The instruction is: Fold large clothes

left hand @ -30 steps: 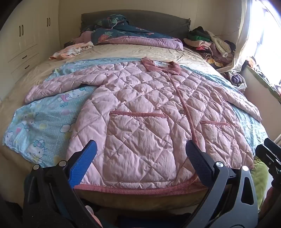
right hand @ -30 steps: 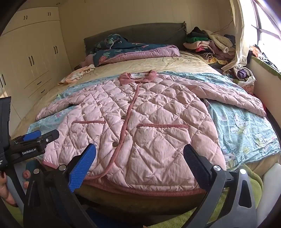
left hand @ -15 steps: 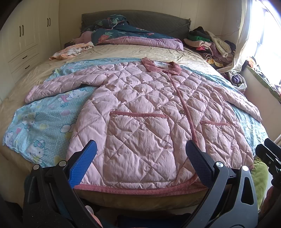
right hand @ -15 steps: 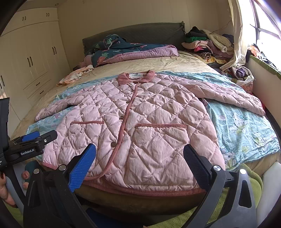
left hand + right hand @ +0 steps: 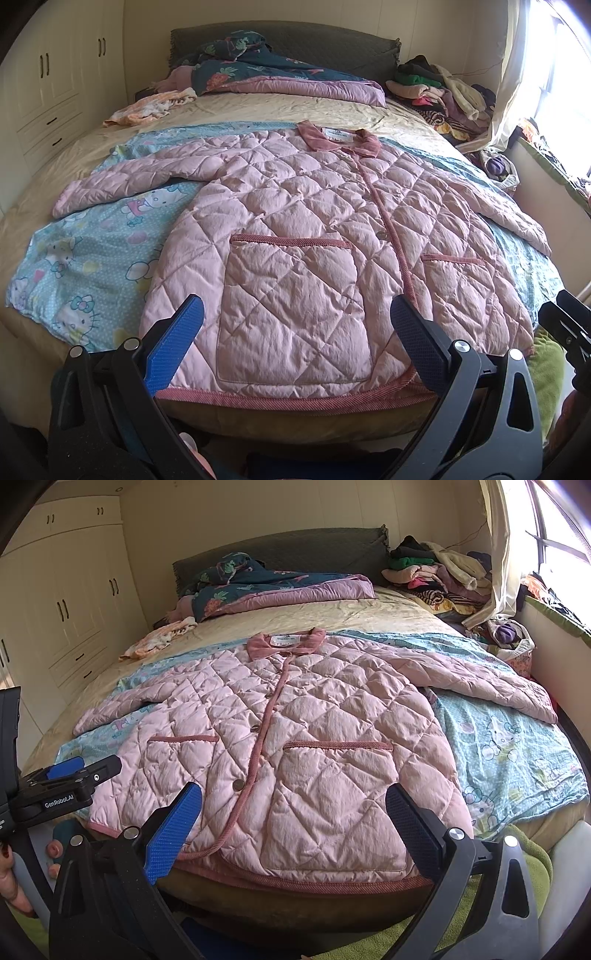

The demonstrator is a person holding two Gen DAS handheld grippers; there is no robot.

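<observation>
A pink quilted jacket lies flat and buttoned on the bed, collar at the far end, both sleeves spread out sideways, hem at the near edge. My left gripper is open and empty, held just short of the hem over the left pocket. My right gripper is also open and empty, near the hem over the right pocket. The left gripper's body shows at the left edge of the right wrist view, held by a hand.
A blue cartoon-print sheet lies under the jacket on the tan bed. A folded quilt sits by the headboard; a pile of clothes is at the far right. White wardrobes line the left; a green mat lies on the floor.
Both grippers have shifted slightly, so the jacket appears a little lower and nearer in the right wrist view. The jacket itself has not moved.
</observation>
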